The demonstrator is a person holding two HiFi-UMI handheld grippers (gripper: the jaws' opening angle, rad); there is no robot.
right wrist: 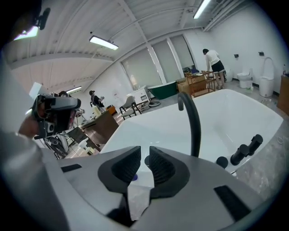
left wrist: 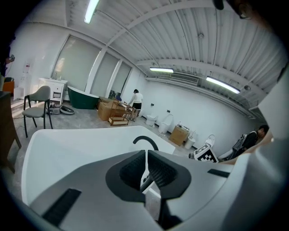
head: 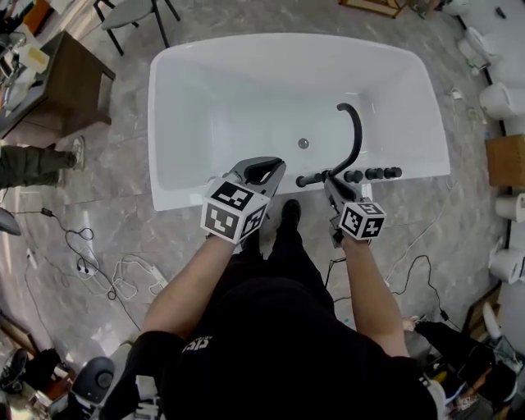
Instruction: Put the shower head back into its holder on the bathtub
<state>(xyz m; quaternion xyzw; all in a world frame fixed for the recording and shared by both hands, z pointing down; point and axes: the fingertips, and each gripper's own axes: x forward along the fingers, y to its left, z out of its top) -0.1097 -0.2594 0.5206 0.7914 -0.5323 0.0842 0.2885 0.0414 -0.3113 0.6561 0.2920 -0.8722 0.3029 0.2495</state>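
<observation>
The white bathtub (head: 176, 123) lies ahead, with a black arched spout (head: 355, 131) and a row of black knobs (head: 374, 174) on its near rim. The black shower head (head: 309, 179) rests on that rim, just left of the spout's base. My right gripper (head: 330, 185) hovers right beside it. Its jaws stand a narrow gap apart with nothing between them, and the shower head's dark end (right wrist: 146, 159) shows beyond that gap. My left gripper (head: 267, 168) hangs over the rim further left, its jaws closed to a thin slit and empty (left wrist: 146, 169).
A wooden table (head: 70, 70) and a chair (head: 135, 15) stand at the far left of the tub. Cables (head: 107, 271) trail over the floor to my left. White toilets (head: 502, 100) line the right side. A person's legs (head: 33, 164) show at the left edge.
</observation>
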